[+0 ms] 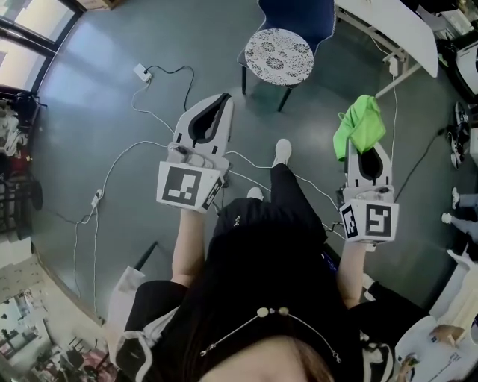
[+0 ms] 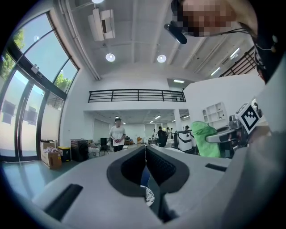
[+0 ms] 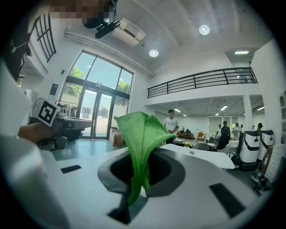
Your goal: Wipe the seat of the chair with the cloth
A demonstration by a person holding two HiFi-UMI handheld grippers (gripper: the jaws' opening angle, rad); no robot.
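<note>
Grey floor [image 1: 89,104], chair [image 1: 299,16] toward its far edge, well apart from both grippers. Right gripper [image 1: 365,153] clenched on green cloth [image 1: 360,125]; left gripper [image 1: 216,104] clenched, empty. Step closer, lay cloth flat, sweep whole patterned seat [image 1: 278,56].

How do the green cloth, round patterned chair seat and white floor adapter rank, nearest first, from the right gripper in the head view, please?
1. Green cloth, held by the right gripper.
2. Round patterned chair seat, ahead, left.
3. White floor adapter, far left.
</note>
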